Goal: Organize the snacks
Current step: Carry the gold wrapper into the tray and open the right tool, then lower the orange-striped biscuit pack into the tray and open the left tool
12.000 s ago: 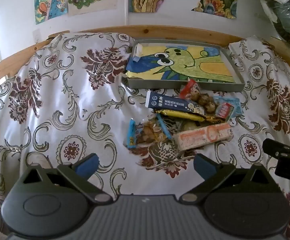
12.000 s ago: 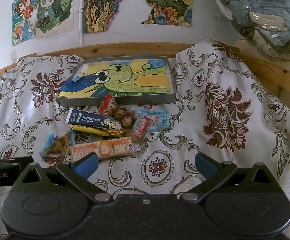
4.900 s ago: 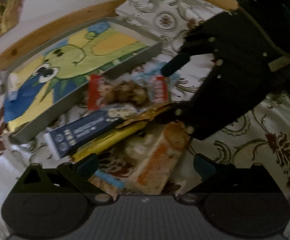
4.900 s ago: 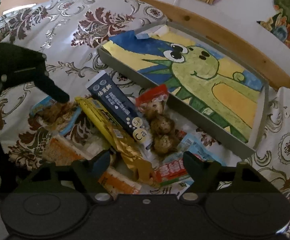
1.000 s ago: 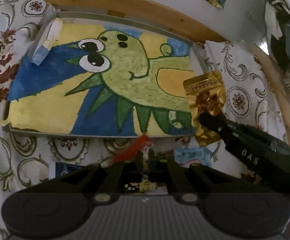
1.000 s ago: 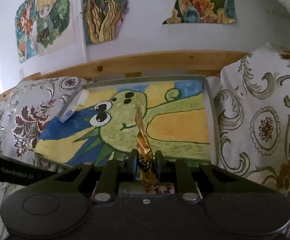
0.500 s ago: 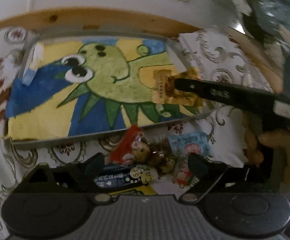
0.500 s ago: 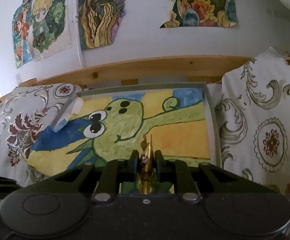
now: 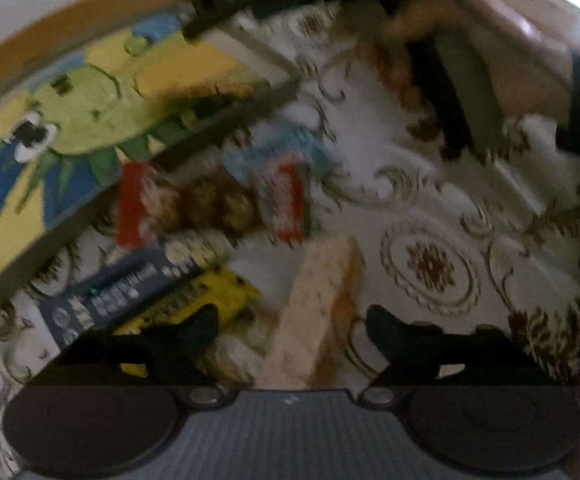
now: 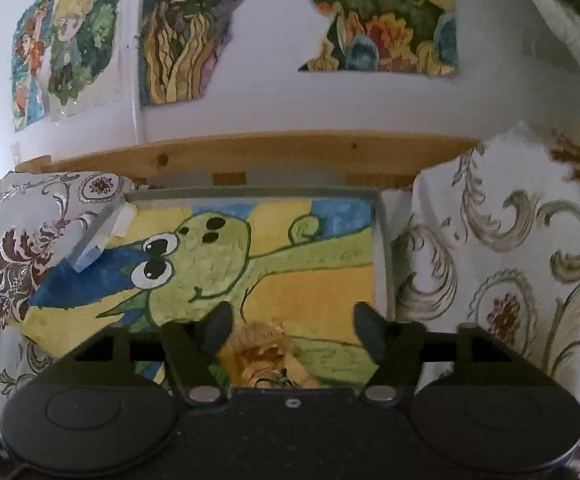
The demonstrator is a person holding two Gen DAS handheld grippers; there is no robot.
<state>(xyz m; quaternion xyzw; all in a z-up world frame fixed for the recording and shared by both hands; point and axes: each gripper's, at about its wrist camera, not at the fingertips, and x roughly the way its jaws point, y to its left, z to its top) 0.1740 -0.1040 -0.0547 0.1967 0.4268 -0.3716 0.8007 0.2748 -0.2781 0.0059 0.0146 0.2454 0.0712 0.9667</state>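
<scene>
- Since half a second ago, my right gripper (image 10: 292, 326) has let go of the gold pouch (image 10: 268, 354): the jaws that were pinched shut on it now stand wide apart, holding nothing.
- That gold pouch lies on the painted floor of the tray (image 10: 384, 248), at its near right part, just below and between my right fingers.
- My left gripper (image 9: 292, 322) has swung down from the tray toward the pile; its view is badly blurred, but the jaws are spread wide and grip nothing.
- I judge 1 snack delivered and the rest still waiting on the patterned bedspread (image 9: 430, 268), outside the tray's near wall.
- Left to move, as far as the blur allows: a red packet of round brown treats (image 9: 178, 204), a light blue packet (image 9: 286, 152), a small red and white packet (image 9: 288, 200), a dark blue bar (image 9: 118, 288), a yellow bar (image 9: 206, 296) and a long pale orange packet (image 9: 314, 312).
- That pale orange packet lies between my left fingers, so I take it as the likely next pick, though they are not yet touching it that I can tell.
- Other snacks may lie under my left gripper; I cannot tell.
</scene>
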